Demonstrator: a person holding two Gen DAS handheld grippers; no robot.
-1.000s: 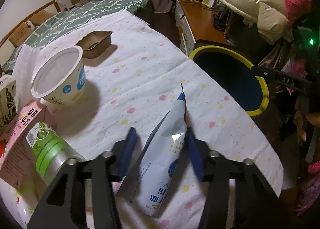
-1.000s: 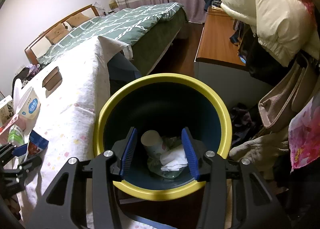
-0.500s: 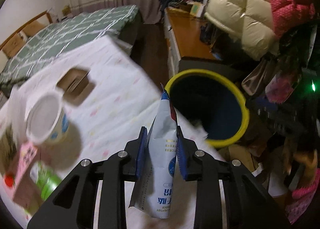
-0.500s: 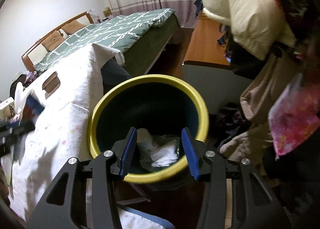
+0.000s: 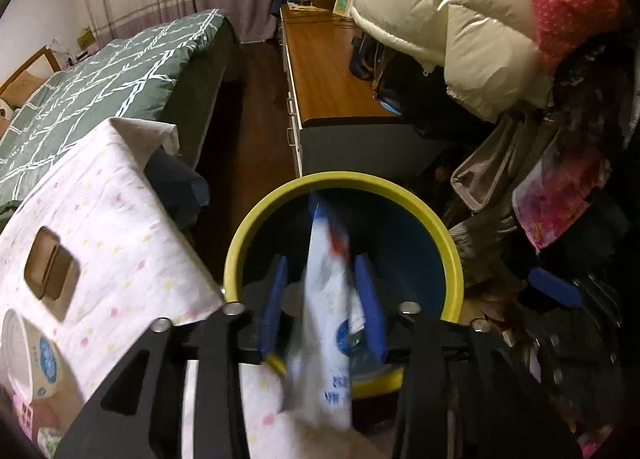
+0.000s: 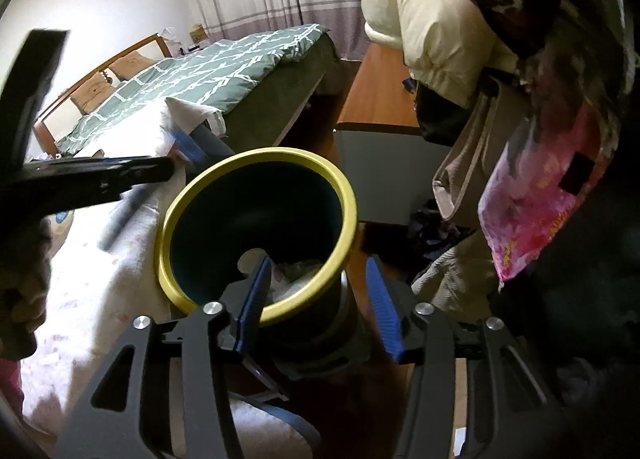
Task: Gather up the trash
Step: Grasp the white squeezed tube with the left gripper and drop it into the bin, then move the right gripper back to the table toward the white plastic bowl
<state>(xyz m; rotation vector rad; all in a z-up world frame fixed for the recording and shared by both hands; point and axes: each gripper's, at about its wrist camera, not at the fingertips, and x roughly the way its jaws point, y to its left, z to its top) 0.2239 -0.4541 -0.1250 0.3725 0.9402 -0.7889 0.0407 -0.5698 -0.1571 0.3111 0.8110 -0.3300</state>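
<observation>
On the left of the left wrist view, a table under a white cloth with pastel dots (image 5: 116, 243) carries what has yet to be cleared: a white plastic tub with blue labels (image 5: 28, 359) at the near edge and a shallow brown rectangular tray (image 5: 50, 275) further back, both well apart from the bin and so waiting their turn. Just past the table's corner stands the dark blue round bin with a yellow rim (image 5: 344, 183), set close against the table, probably so that rubbish needs only a short carry. The left gripper (image 5: 322, 303) is poised over the bin's mouth, angled downward, and the white and blue foil pouch (image 5: 326, 319) hangs blurred between its blue pads; the jaws have just been opening, gaps show on both sides of the pouch, so the claw stands apart and the pouch looks released to drop inside. Its upper tip already lies over the dark interior, which suggests the release was timed for that spot. In the right wrist view the same bin (image 6: 256, 157) tilts toward the camera, with a white cup and crumpled wrappings (image 6: 288, 279) at the bottom. The right gripper (image 6: 316, 299) is apart too, its jaws having just been widening; one pad sits inside the rim and the other outside, touching nothing clearly, perhaps placed to steady the bin. Further right hang a cream quilted jacket (image 6: 432, 19) and a pink floral cloth (image 6: 536, 195).
</observation>
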